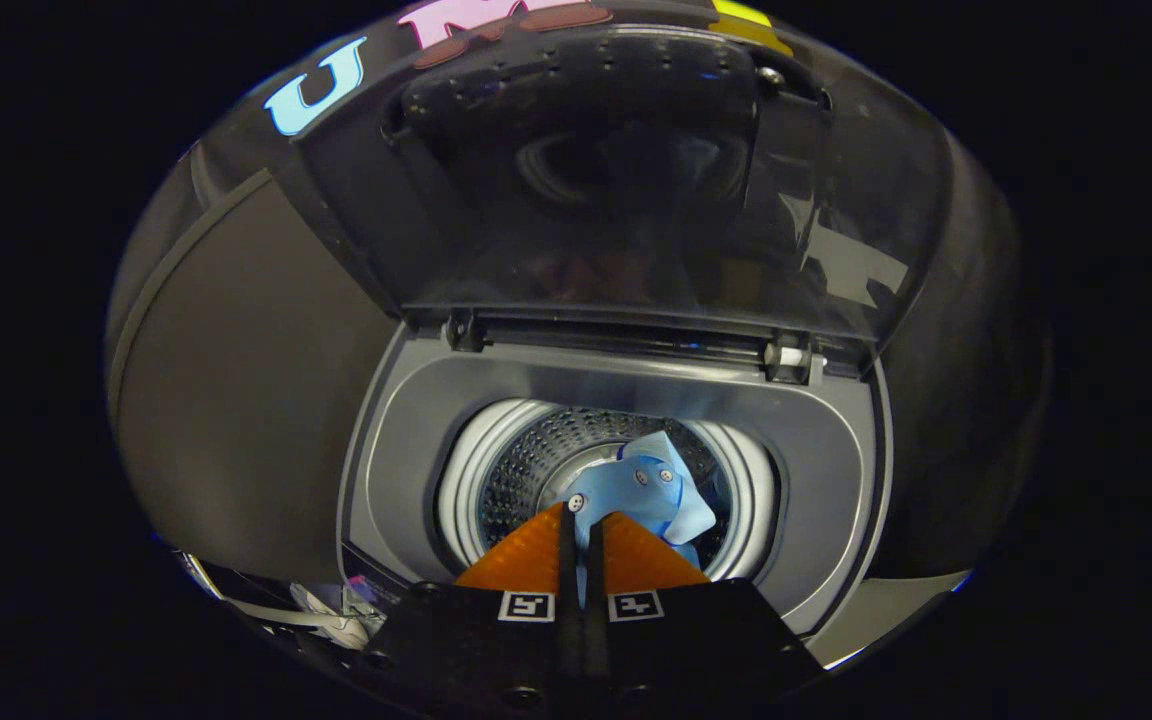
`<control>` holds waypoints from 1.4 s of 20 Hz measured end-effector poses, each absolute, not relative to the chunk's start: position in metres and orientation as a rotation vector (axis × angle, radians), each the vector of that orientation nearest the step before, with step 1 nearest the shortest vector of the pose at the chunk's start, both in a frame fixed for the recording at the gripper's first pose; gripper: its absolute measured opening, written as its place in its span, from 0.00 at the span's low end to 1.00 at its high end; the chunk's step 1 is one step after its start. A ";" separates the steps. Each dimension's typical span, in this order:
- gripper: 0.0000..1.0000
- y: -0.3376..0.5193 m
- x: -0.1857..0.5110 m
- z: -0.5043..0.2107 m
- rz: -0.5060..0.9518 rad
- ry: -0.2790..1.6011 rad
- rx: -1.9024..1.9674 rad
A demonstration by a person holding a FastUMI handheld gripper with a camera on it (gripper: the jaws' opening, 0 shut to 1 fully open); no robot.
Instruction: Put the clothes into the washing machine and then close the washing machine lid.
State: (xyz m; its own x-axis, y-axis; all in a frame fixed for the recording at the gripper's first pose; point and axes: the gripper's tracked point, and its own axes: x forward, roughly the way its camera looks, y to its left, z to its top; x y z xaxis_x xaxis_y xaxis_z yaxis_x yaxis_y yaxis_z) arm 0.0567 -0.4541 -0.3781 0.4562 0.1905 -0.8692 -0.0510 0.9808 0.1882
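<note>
I look down into a top-loading washing machine (816, 440) with a grey top. Its dark see-through lid (636, 170) stands raised behind the opening, hinged at the back. The perforated metal drum (536, 460) shows inside a white ring. A light blue garment (641, 490) with small buttons hangs over the drum mouth, pinched between my fingers. My gripper (581, 520) is shut on the garment, just above the drum opening. The cloth's lower part is hidden behind the fingers.
A dark panel (236, 380) stands to the left of the machine. Some white items (331, 620) lie low beside the machine's near left corner. The lid's hinges (786, 355) sit at the back rim of the opening.
</note>
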 end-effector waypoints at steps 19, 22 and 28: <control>0.99 -0.452 0.055 -0.413 0.094 1.063 0.142; 0.99 -0.457 0.059 -0.408 0.080 1.022 0.090; 0.99 -0.455 0.062 -0.395 0.066 1.015 0.126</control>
State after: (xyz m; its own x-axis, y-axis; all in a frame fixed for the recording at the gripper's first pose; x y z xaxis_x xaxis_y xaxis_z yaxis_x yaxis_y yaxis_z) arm 0.0619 -0.4551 -0.3946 0.5265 0.1131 -0.8426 0.0038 0.9908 0.1353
